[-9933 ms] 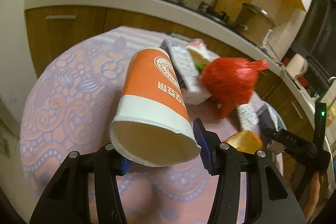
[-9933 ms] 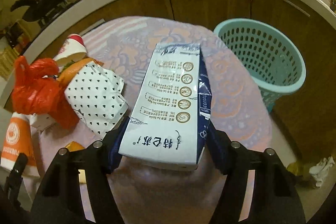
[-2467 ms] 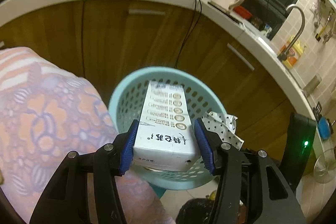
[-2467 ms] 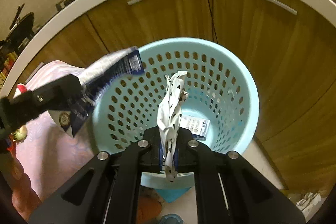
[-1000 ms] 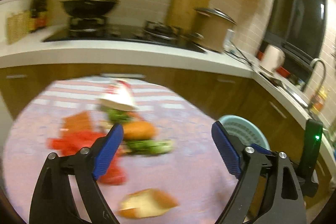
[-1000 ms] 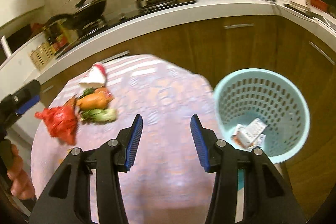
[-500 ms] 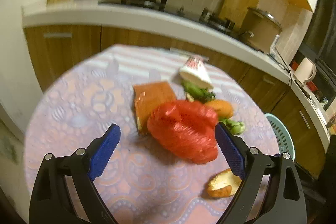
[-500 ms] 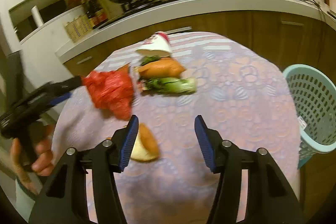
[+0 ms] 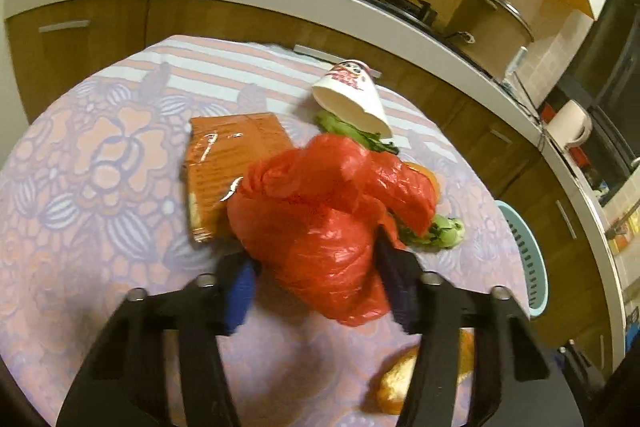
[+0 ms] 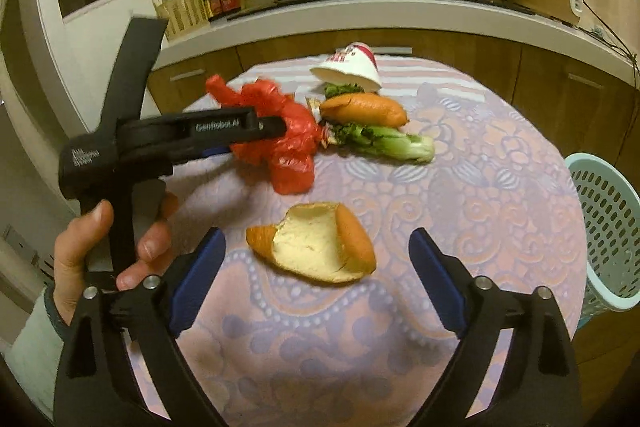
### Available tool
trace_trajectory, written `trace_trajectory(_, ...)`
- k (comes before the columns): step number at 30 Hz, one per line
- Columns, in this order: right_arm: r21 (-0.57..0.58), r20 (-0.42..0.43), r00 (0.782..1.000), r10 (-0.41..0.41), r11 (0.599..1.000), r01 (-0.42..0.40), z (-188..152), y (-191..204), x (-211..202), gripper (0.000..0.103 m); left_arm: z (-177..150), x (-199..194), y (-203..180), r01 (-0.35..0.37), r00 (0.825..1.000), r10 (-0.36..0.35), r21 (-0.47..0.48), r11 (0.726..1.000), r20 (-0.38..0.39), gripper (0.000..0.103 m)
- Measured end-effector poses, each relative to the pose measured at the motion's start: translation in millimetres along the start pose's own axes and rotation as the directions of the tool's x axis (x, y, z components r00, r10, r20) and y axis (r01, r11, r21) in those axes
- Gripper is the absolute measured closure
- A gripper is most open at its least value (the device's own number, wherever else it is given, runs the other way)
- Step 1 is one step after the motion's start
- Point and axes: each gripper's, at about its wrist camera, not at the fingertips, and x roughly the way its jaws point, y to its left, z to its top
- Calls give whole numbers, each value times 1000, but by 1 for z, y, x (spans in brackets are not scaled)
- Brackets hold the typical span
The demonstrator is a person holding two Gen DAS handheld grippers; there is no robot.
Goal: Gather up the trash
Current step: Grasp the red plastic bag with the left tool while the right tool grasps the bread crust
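A crumpled red plastic bag (image 9: 328,223) lies mid-table; it also shows in the right wrist view (image 10: 280,131). My left gripper (image 9: 316,287) has its jaws on both sides of the bag, closing against it. An orange packet (image 9: 224,167) lies flat left of the bag. A white paper cup (image 9: 352,99) lies on its side behind, over green leaves. My right gripper (image 10: 316,263) is open, with an orange peel (image 10: 316,247) lying between its fingers on the table.
A carrot-like orange piece (image 10: 364,109) and a leafy green vegetable (image 10: 388,145) lie behind the peel. The light blue basket (image 10: 608,227) stands off the table's right edge. Wooden cabinets and a white counter ring the table.
My left gripper has moved forward onto the red bag and narrowed around it. My right gripper has come down towards the orange peel, which now lies between its open fingers.
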Motion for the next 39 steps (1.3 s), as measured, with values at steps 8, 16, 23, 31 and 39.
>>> trace_trajectory(8, -15, -106, 993, -50, 999, 49, 0, 4, 33, 10, -3, -27, -3, 44, 996, -46, 31, 999, 82, 67)
trace_trajectory(16, -73, -162, 977, -140, 989, 129, 3, 16, 56, 14, 2, -47, -6, 81, 989, -85, 45, 996, 117, 67)
trace_trajectory(23, -30, -143, 986, -85, 996, 81, 6, 10, 51, 56, 6, -60, -7, 85, 986, -90, 41, 996, 142, 67)
trace_trajectory(31, 12, -49, 995, -89, 996, 89, 11, 3, 32, 74, 10, -70, -16, 96, 981, -104, 58, 994, 163, 67)
trace_trajectory(39, 77, 30, 992, -125, 989, 123, 23, -24, -1, 75, 18, -70, -37, 124, 976, -139, 98, 987, 166, 67)
